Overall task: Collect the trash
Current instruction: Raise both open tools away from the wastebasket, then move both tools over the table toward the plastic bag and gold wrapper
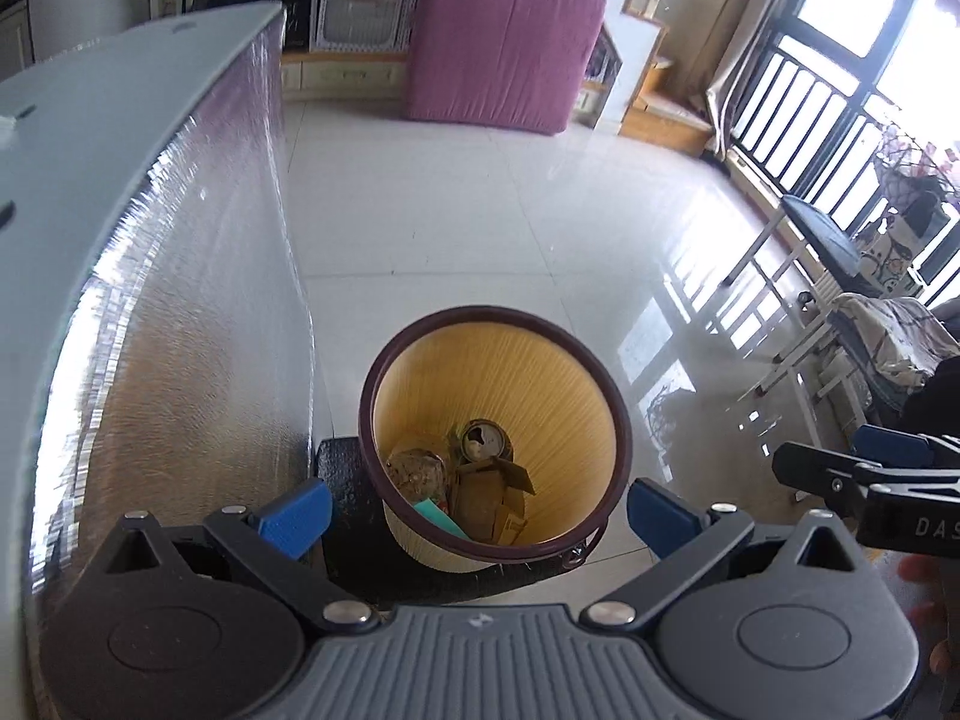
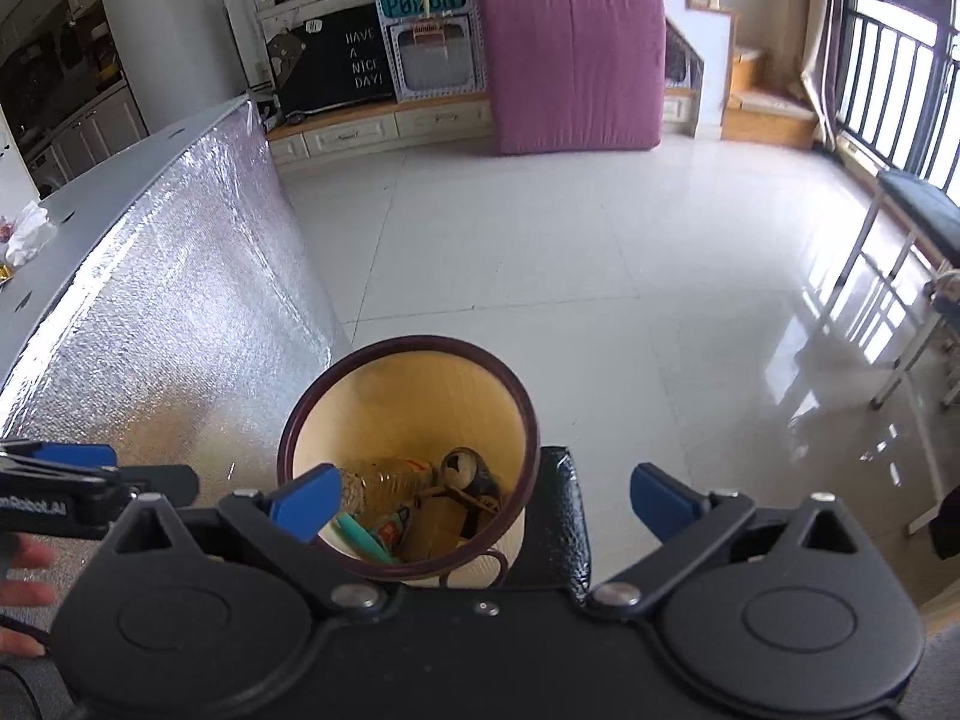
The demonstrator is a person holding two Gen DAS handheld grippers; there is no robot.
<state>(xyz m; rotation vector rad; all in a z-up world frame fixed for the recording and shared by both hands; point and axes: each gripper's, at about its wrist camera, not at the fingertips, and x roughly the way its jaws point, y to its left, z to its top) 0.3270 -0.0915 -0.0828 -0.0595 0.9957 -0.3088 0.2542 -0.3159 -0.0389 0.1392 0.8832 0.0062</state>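
A yellow trash bin with a dark brown rim [image 1: 621,420] stands on the floor below both grippers; it also shows in the right wrist view [image 2: 528,414]. Inside lie a plastic bottle [image 2: 390,480], a drink can [image 1: 483,441], cardboard scraps [image 1: 486,495] and a teal wrapper [image 1: 444,516]. My left gripper [image 1: 480,507] is open and empty above the bin. My right gripper [image 2: 483,501] is open and empty, also over the bin. Each gripper shows at the edge of the other's view.
A grey table [image 1: 90,138] with a silver foil side [image 1: 180,312] stands to the left, with crumpled tissue [image 2: 27,234] on it. A black block [image 2: 561,516] stands beside the bin. A purple mattress [image 2: 573,60] leans at the back. A bench [image 2: 918,210] stands by the right window.
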